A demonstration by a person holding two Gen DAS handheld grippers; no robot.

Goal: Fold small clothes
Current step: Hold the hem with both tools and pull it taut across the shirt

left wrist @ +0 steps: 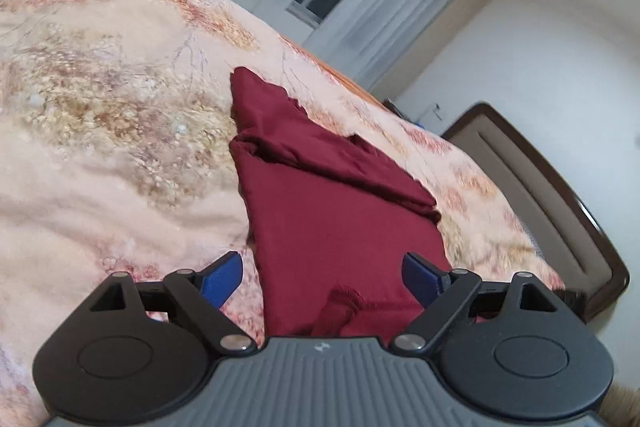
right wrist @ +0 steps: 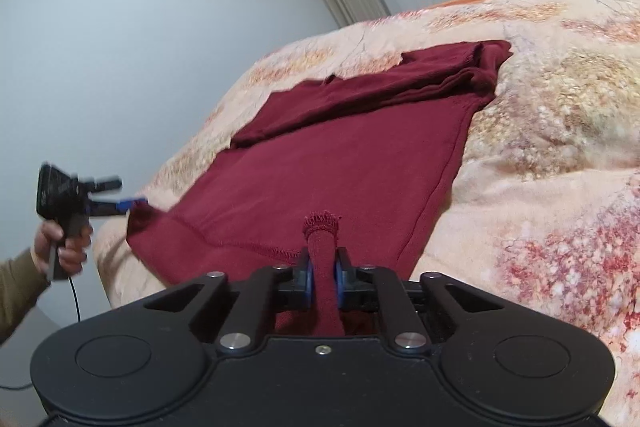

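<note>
The maroon garment [right wrist: 340, 155] is seen to be a matt knitted cloth, finely ribbed, with a frayed, fuzzy edge at the cuff [right wrist: 321, 221]. The bedspread [left wrist: 100, 115] beneath it is a soft, plush fabric with a floral print and a faint sheen. The right gripper [right wrist: 322, 281] is made of matt black plastic with bright metal pivot pins, and its pads [right wrist: 305, 279] are of blue, finely textured material. The left gripper [left wrist: 322, 277] has the same finish, with a ribbed grey plastic housing. The headboard [left wrist: 560, 203] shows a glossy dark wooden frame around matt brown padding. The curtains [left wrist: 400, 27] are of thin, sheer white cloth.
</note>
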